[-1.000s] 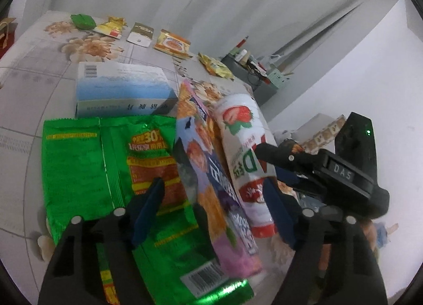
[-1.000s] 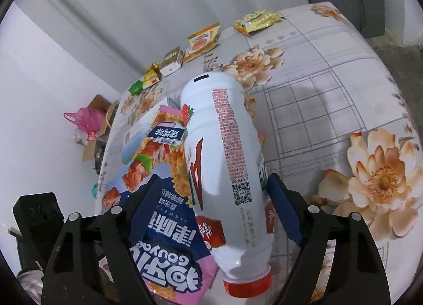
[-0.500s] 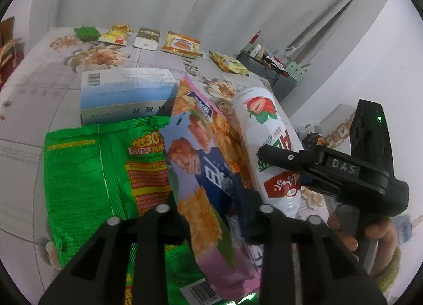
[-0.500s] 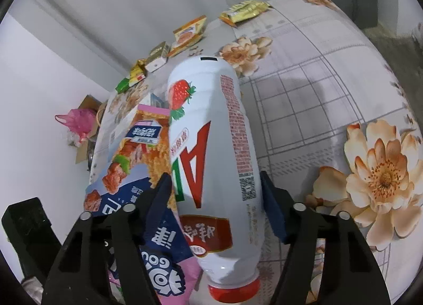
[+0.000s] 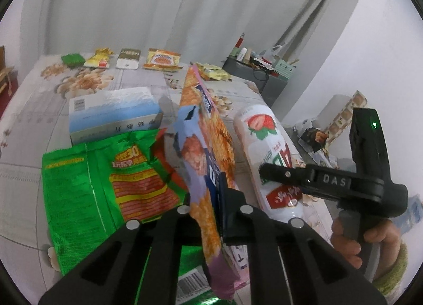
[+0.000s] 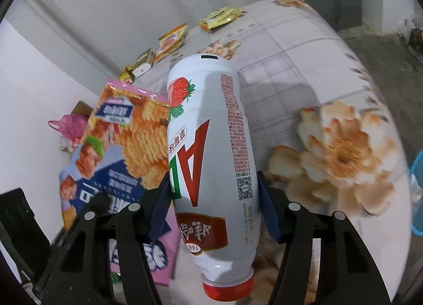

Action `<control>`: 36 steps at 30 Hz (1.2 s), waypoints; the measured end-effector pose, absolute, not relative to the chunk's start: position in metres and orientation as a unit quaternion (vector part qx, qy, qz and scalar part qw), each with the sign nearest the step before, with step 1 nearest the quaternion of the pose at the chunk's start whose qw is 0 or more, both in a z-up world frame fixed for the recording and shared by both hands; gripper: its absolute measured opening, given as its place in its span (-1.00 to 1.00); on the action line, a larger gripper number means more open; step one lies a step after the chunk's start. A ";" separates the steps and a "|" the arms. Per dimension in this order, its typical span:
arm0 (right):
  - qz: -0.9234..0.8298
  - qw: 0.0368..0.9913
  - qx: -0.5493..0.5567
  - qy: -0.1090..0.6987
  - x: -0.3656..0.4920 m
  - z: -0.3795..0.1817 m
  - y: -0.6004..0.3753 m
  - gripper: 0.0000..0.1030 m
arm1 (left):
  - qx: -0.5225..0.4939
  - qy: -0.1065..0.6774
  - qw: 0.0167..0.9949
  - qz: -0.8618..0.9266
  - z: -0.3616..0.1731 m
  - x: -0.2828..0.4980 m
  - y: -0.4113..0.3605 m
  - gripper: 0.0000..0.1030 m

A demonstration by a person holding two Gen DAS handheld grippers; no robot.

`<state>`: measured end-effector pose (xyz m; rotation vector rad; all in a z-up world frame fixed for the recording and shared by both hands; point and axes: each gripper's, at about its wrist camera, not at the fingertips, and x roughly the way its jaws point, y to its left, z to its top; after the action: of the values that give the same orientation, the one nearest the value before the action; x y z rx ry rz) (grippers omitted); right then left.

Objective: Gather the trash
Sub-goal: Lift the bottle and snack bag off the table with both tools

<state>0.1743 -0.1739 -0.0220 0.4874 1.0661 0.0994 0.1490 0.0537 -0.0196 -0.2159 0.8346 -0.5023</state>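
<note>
Clamped almost fully together at the bottom centre of the left wrist view, the left gripper [image 5: 215, 207] pinches the lower edge of an orange-and-purple snack bag [image 5: 205, 151], which stands upright above the fingers. Left of it a green snack bag [image 5: 105, 181] lies flat on the floral tablecloth [image 5: 34, 151], and behind that sits a blue-and-white box [image 5: 115, 113].

At lower centre of the right wrist view the right gripper [image 6: 215, 207] stands partly open, its blue pads [image 6: 267, 207] pressed against both sides of a white strawberry drink bottle [image 6: 211, 151]. The bottle points its red cap [image 6: 227, 287] toward the bottom of the frame. The same snack bag [image 6: 116, 151] shows at left, touching the bottle's side.

Along the far edge of the cloth, across the upper left of the left wrist view, lie small wrappers: a green one [image 5: 71, 59], a yellow one [image 5: 99, 58], a white-and-brown one [image 5: 128, 59], an orange one [image 5: 162, 59]. A yellow wrapper [image 5: 214, 72] lies to their right, well apart from both grippers.
</note>
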 end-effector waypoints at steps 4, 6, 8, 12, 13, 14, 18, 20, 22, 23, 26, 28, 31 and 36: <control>0.029 0.835 0.233 0.497 0.156 -0.019 -0.187 0.11 | -0.081 0.390 0.884 -0.243 -0.015 0.142 0.043 -0.88; 0.021 0.836 0.235 0.496 0.148 -0.019 -0.192 0.11 | -0.069 0.386 0.887 -0.243 -0.013 0.140 0.038 -0.88; 0.015 0.835 0.236 0.496 0.143 -0.020 -0.196 0.11 | -0.061 0.383 0.890 -0.242 -0.012 0.137 0.033 -0.88; 0.010 0.832 0.241 0.499 0.140 -0.023 -0.199 0.12 | -0.048 0.376 0.894 -0.237 -0.010 0.136 0.028 -0.88; 0.009 0.832 0.242 0.499 0.140 -0.024 -0.200 0.12 | -0.044 0.375 0.895 -0.236 -0.009 0.136 0.026 -0.88; 0.009 0.831 0.244 0.499 0.139 -0.024 -0.201 0.12 | -0.042 0.374 0.896 -0.235 -0.008 0.135 0.025 -0.88; 0.010 0.830 0.248 0.500 0.141 -0.025 -0.202 0.13 | -0.031 0.370 0.900 -0.230 -0.008 0.132 0.021 -0.88; 0.012 0.829 0.249 0.500 0.141 -0.025 -0.203 0.13 | -0.028 0.370 0.900 -0.229 -0.008 0.133 0.020 -0.88; 0.012 0.829 0.250 0.500 0.140 -0.025 -0.204 0.14 | -0.027 0.370 0.900 -0.228 -0.008 0.132 0.020 -0.88; 0.012 0.829 0.249 0.500 0.140 -0.025 -0.205 0.14 | -0.026 0.370 0.900 -0.228 -0.008 0.132 0.019 -0.88; 0.013 0.828 0.249 0.501 0.141 -0.025 -0.205 0.14 | -0.025 0.369 0.901 -0.228 -0.007 0.132 0.019 -0.88; 0.014 0.827 0.249 0.504 0.144 -0.025 -0.205 0.14 | -0.025 0.369 0.901 -0.227 -0.007 0.132 0.019 -0.88; 0.014 0.824 0.251 0.508 0.148 -0.028 -0.205 0.15 | -0.024 0.367 0.902 -0.225 -0.006 0.132 0.019 -0.88; 0.013 0.825 0.255 0.504 0.148 -0.030 -0.206 0.13 | -0.020 0.362 0.905 -0.223 -0.004 0.131 0.020 -0.88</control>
<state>0.1481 -0.2061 -0.0295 0.5417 1.0712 0.0279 0.1314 0.0195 -0.0037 -0.0417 0.7489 -0.4598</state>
